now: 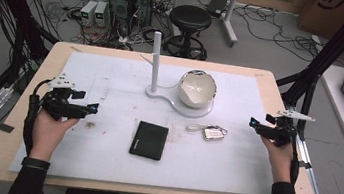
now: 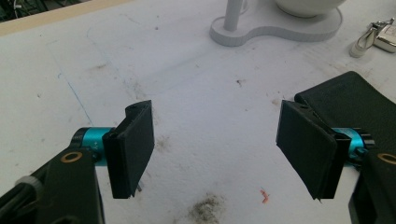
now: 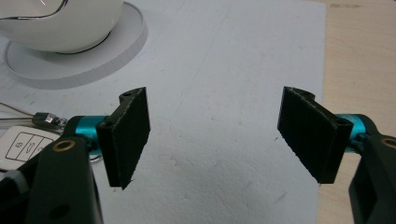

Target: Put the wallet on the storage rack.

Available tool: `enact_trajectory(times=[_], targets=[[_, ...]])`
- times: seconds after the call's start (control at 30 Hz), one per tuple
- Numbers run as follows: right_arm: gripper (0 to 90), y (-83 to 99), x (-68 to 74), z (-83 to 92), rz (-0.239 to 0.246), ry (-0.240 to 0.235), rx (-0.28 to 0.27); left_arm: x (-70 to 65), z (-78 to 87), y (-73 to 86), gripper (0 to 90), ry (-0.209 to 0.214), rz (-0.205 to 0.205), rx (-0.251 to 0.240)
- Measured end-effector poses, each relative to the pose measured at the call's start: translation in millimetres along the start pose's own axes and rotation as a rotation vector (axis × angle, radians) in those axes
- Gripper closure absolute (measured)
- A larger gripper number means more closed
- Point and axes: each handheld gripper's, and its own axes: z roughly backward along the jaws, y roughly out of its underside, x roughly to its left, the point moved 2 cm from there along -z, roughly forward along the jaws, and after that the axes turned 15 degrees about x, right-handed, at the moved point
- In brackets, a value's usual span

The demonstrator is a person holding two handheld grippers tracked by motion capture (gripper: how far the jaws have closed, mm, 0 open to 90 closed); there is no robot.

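Your left gripper (image 1: 92, 108) sits at the left of the high view with its jaws spread wide and nothing between them, and your right gripper (image 1: 253, 123) at the right edge is equally wide apart and empty. Between them on the white mat of the worktop (image 1: 11, 156) lie a black wallet (image 1: 149, 140) at centre and a car key fob (image 1: 213, 133) just right of it. Above those, in the upper middle, a white bowl (image 1: 197, 88) rests tilted on a white stand (image 1: 155, 64) with an upright post.
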Motion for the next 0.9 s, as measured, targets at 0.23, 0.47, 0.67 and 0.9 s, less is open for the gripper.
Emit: enact_trajectory(times=[0.23, 0.47, 0.67, 0.9], targets=[[25.8, 0.7, -1.8, 0.4, -0.009, -0.004, 0.005, -0.2, -5.2, 0.0, 27.7, 0.009, -0.001, 0.009], [25.8, 1.0, -3.3, -0.7, -0.006, -0.005, 0.011, -5.4, -7.5, -2.5, 27.6, 0.036, -0.016, -0.003], [25.8, 1.6, -3.1, 0.4, -0.006, -0.004, 0.014, -13.0, -11.5, -7.1, 27.6, 0.077, -0.030, -0.013], [25.8, 3.0, -2.3, -0.1, -0.005, -0.015, 0.028, -39.8, -34.9, -28.8, 31.5, 0.229, -0.120, -0.007]])
